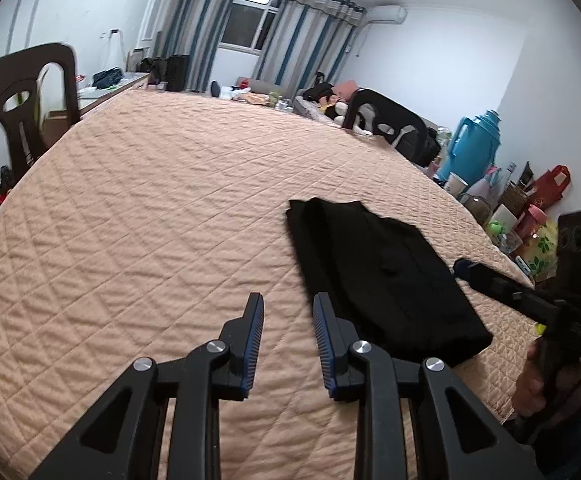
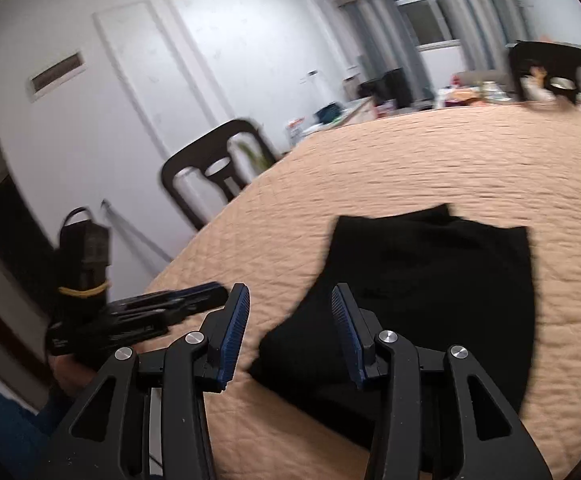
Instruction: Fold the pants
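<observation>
one pair of black pants point(image 1: 386, 276), folded, flat on the quilted cover point(image 1: 150, 208). two grippers: left gripper point(image 1: 288, 306) and right gripper point(image 2: 290, 300) both w/ fingers apart, nothing between. two dark chairs point(image 1: 22, 96) nearby.

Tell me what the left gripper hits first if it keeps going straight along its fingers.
Probably the quilted cover just left of the folded black pants; the left gripper is empty and angled down at bare cover, though depth is uncertain.
</observation>
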A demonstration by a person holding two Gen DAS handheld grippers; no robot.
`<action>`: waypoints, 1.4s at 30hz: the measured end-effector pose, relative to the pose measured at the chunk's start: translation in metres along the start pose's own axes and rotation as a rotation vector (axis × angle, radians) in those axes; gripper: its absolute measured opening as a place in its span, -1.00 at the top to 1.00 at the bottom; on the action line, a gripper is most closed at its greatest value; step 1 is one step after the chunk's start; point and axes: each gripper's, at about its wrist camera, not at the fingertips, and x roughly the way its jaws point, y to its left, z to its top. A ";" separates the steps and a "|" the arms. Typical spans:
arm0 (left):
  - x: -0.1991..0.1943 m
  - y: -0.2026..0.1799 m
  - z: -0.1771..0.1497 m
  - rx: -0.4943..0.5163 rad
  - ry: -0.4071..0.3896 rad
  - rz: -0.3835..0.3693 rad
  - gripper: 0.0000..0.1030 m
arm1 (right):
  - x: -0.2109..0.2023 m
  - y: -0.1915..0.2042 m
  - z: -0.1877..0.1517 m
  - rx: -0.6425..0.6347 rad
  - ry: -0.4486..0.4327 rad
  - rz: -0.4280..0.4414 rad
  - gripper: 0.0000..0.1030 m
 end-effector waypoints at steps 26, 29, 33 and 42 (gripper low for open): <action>0.075 -0.046 0.022 0.059 0.095 -0.016 0.46 | 0.035 -0.122 0.030 0.136 0.097 -0.334 0.46; 0.077 -0.050 0.039 0.072 0.071 -0.036 0.45 | 0.039 -0.118 0.041 0.093 0.085 -0.351 0.46; 0.094 -0.055 0.058 0.099 0.052 -0.019 0.44 | 0.050 -0.116 0.050 0.050 0.092 -0.346 0.46; 0.120 -0.035 0.050 0.044 0.103 -0.010 0.43 | 0.067 -0.124 0.050 0.002 0.142 -0.404 0.55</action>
